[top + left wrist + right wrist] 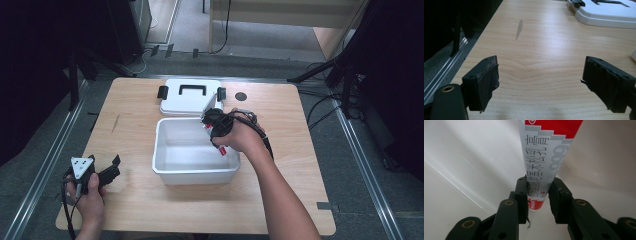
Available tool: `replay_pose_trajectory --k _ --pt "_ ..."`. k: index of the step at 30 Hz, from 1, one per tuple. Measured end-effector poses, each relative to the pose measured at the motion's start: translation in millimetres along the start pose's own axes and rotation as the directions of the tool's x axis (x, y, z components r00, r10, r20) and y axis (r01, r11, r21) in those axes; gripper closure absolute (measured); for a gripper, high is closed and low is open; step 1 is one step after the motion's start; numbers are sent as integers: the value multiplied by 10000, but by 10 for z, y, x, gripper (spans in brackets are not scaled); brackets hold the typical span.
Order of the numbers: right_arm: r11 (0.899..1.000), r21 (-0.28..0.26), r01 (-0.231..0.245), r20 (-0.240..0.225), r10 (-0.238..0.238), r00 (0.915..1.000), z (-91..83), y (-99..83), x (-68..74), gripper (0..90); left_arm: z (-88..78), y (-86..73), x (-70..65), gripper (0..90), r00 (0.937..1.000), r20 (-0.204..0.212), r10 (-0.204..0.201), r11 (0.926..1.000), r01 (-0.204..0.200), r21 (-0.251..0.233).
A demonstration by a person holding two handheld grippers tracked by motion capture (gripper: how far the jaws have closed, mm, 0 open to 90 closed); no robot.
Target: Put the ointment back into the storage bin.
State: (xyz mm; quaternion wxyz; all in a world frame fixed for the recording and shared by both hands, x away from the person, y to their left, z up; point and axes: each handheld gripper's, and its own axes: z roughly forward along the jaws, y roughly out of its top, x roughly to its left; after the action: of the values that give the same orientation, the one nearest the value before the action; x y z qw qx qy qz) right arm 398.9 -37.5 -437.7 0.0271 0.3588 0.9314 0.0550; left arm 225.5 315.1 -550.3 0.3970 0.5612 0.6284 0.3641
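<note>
Right gripper (537, 195): jaws clamped on a tube (546, 157); in the high view it is held over the near-right part of the box, pointing down into it.
Tube: red, grey and white printed pack with dark lettering, pinched near one end between the two black pads; in the right gripper view the rest of it runs away from the jaws toward the box's white inside. Whether its far end touches the box floor cannot be told.
Box (192, 175): white, open-topped, rectangular, standing at the table's middle; its inside shows only the tube and the gripper.
Lid (175, 102): white, with a black handle and black side clips, lying flat just behind the box, touching or nearly touching its far rim.
Left gripper (107, 167): jaws wide apart, nothing between them; held low at the table's near-left corner, well apart from the box, pointing across the bare wood.
Table (135, 200): pale wood, with a grey smear left of the lid.
</note>
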Motion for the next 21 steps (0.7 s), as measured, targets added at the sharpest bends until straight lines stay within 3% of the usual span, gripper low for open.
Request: replay_pose_trajectory --k 7,9,15,21 --pt "9977 -186 654 499 -644 9967 111 11 49 707 2 0 0 140 10000 -2 -30 10000 30 0" --pt "9932 -407 1089 668 -1060 9921 140 5 57 691 2 0 1 140 10000 -1 -40 10000 40 2" --pt "9838 -627 1682 1193 -1599 9799 178 -13 90 643 2 0 -2 140 10000 -11 -12 10000 12 8" --pt "9755 -1008 1956 1210 -1831 9756 154 -35 95 567 2 0 -6 140 10000 -24 14 10000 -14 -2"
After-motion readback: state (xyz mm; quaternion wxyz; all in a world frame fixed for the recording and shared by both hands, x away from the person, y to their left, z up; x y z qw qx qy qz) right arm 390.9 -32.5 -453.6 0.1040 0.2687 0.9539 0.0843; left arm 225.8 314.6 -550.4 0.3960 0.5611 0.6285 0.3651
